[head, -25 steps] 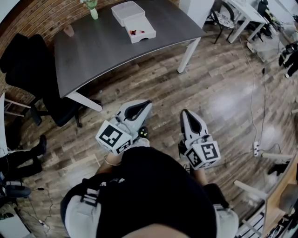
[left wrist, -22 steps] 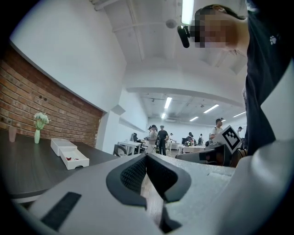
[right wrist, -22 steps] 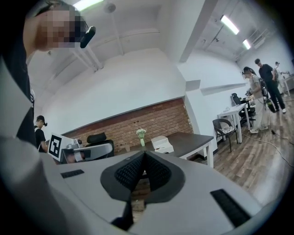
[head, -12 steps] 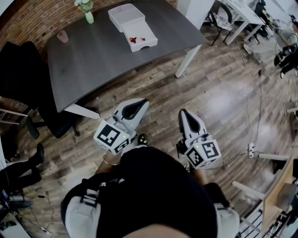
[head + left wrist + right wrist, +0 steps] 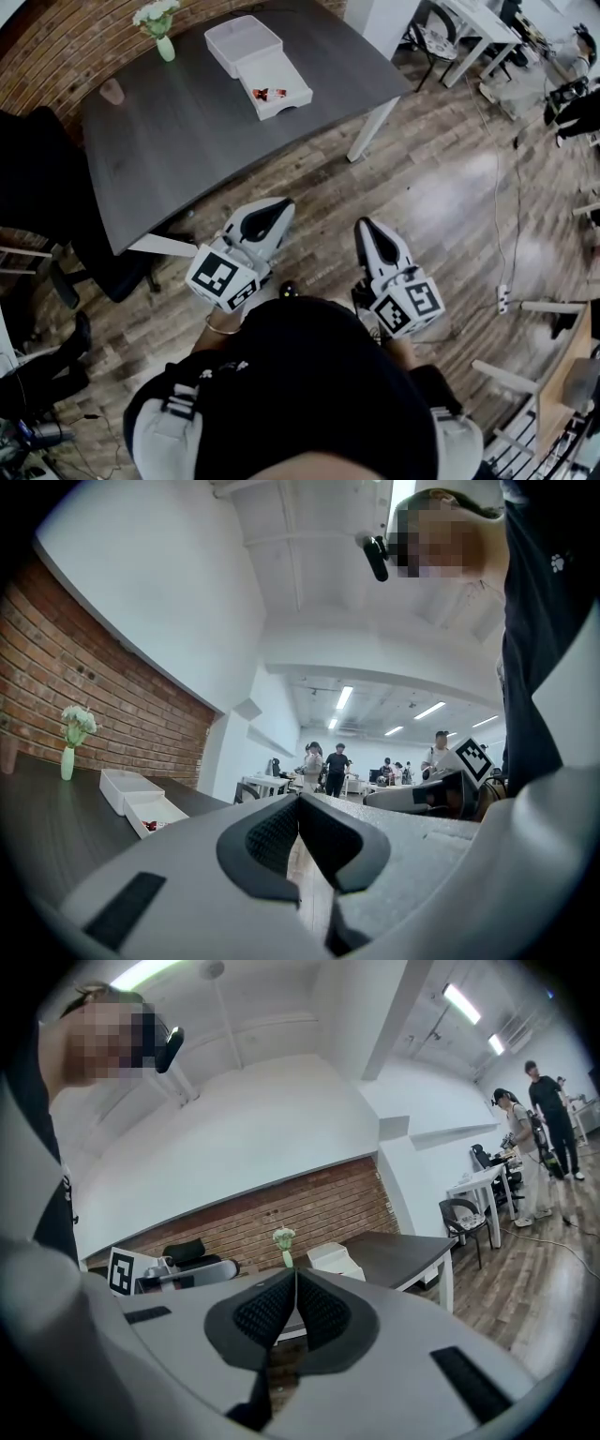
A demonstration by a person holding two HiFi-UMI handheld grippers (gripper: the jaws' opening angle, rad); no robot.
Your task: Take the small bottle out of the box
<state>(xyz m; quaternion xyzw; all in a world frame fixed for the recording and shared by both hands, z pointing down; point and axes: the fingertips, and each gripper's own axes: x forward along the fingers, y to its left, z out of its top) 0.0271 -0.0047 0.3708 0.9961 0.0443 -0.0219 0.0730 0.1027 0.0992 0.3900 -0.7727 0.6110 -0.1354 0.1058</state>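
The person is holding both tongs level over the plank floor [image 5: 441, 187], each pair pressed shut on nothing: left tongs [image 5: 274, 208] and right tongs [image 5: 364, 231], white shells with dark ribbed pads. Ahead and leftward, well apart, the matte grey bench [image 5: 178, 131] is carrying a shallow, rigid white box [image 5: 284, 107], lying open. Inside it a tiny red-and-dark shape, probably the small bottle [image 5: 266, 93], is resting, its axis too small to read. The left tongs are sitting nearer.

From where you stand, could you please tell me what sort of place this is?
Probably an open-plan office: a dark desk with a black swivel chair, more white desks beyond, and strip lights over people standing.
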